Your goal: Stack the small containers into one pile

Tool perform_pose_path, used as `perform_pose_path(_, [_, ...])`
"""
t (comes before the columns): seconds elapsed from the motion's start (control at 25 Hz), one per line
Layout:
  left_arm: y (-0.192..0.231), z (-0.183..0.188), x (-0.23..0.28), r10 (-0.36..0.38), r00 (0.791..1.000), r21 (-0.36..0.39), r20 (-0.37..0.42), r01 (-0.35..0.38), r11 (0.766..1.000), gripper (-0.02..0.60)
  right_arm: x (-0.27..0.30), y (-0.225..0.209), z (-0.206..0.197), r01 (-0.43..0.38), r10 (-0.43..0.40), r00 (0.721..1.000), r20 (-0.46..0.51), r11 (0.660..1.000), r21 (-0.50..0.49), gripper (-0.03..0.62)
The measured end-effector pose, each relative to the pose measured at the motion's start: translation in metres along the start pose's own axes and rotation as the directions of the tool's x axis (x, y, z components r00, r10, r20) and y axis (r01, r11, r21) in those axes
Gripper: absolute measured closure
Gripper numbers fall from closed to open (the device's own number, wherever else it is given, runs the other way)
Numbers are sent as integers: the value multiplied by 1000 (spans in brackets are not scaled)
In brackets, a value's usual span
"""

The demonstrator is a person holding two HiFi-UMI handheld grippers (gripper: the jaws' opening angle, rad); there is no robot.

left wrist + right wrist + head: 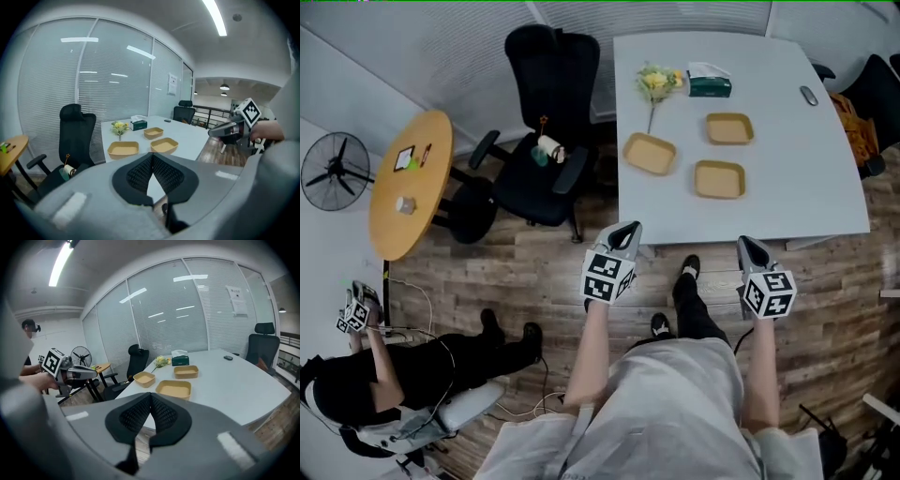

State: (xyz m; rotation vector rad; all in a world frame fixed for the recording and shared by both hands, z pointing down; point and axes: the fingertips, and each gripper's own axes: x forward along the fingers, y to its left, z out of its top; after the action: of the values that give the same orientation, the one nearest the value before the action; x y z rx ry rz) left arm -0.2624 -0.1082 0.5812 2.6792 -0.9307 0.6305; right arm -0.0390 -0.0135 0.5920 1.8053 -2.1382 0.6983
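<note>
Three shallow tan containers lie apart on the white table (806, 187): one at the left (650, 153), one at the back (729, 128), one nearest me (719, 179). In the left gripper view they are the left container (123, 149), the near one (163, 146) and the back one (153, 133). The right gripper view shows them too: left (144, 378), near (174, 389), back (186, 371). My left gripper (628, 229) and right gripper (751, 243) hover short of the table's near edge. Both are shut and hold nothing.
A flower stem (656, 84), a green tissue box (710, 85) and a small dark object (807, 95) lie at the table's far end. A black office chair (546, 122) stands left of the table. Farther left are a round wooden table (408, 183), a fan (336, 171) and another person (356, 375).
</note>
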Motion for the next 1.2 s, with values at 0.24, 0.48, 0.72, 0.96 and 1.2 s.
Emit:
perform_pose_path(0.24, [25, -10, 61, -47, 991, 143, -124, 64, 988, 577, 43, -12, 7, -19, 19, 999, -31, 1000, 13, 594])
perform_pose_path(0.48, [52, -16, 123, -74, 962, 359, -264, 169, 918, 577, 98, 16, 14, -108, 97, 989, -107, 989, -100, 594])
perform_pose_path(0.72, [85, -13, 166, -52, 935, 526, -351, 243, 815, 575, 125, 28, 14, -170, 141, 975, -174, 971, -165, 594])
perform_pose_path(0.96, [109, -34, 200, 9, 884, 648, -468, 336, 684, 575, 144, 24, 19, -217, 176, 964, -200, 954, -206, 594])
perform_pose_path(1.2, [112, -50, 220, 17, 807, 681, -591, 487, 546, 531, 153, 1, 27, -231, 185, 960, -213, 948, -219, 594])
